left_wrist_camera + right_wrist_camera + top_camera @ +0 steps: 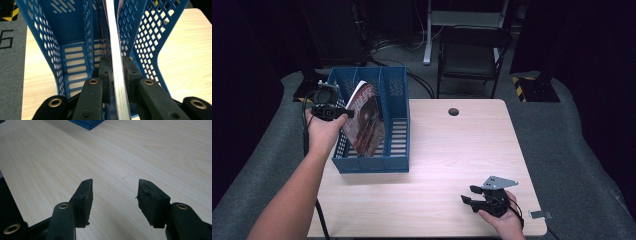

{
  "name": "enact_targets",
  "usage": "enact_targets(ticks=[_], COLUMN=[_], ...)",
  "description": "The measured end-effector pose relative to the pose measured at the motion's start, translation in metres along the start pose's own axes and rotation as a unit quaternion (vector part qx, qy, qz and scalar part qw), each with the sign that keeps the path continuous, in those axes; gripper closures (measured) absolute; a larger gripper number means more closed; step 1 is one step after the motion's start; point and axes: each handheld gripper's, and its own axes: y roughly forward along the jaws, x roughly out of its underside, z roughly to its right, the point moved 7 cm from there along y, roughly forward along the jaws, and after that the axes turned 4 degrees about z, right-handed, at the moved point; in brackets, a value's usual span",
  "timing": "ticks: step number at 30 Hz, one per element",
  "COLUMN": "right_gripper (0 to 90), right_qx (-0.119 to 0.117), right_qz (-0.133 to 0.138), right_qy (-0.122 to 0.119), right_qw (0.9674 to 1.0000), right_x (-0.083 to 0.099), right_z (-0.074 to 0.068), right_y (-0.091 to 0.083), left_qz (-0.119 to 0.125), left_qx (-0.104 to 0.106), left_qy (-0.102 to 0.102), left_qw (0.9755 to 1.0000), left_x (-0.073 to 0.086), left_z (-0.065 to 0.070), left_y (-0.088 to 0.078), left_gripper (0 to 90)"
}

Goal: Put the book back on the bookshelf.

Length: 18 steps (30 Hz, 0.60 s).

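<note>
Your magazine (pixel 366 119) has a glossy red and dark cover and a white page edge. It stands on end, tilted, inside the blue file rack (pixel 393 165), in the middle one of three compartments, its top corner rising above the rack's rim. The rack is perforated plastic with a slotted floor and sits at the left part of the surface (pixel 452 165).

The file rack (pixel 394 90) is bright blue, with walls full of little diamond holes and long slots in the bottom. The magazine (pixel 368 122) has a dark red cover with white letters and a white page edge. The tabletop (pixel 462 150) is pale wood with thin grain lines. Both grippers are black; the right gripper (pixel 469 195) has a grey plate. The floor mat (pixel 562 125) is grey.
</note>
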Motion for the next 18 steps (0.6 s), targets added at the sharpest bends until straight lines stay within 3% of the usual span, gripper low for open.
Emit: enact_targets(ticks=[13,18], right_gripper=[46.1,46.1], right_qx=[0.004,0.004], right_qz=[-0.001,-0.002], right_qy=[0.006,0.004], right_qw=[1.0000,1.0000], right_x=[0.0005,0.0006], right_z=[-0.0005,-0.0001], right_y=[0.0014,0.0008], left_qz=[-0.004,-0.012], left_qx=[0.008,0.001], left_qy=[0.000,0.003], left_qw=[1.0000,0.9999], left_x=[0.0002,-0.0007], left_z=[0.0020,0.0047], left_y=[-0.0031,-0.0027], left_gripper=[82.8,83.3])
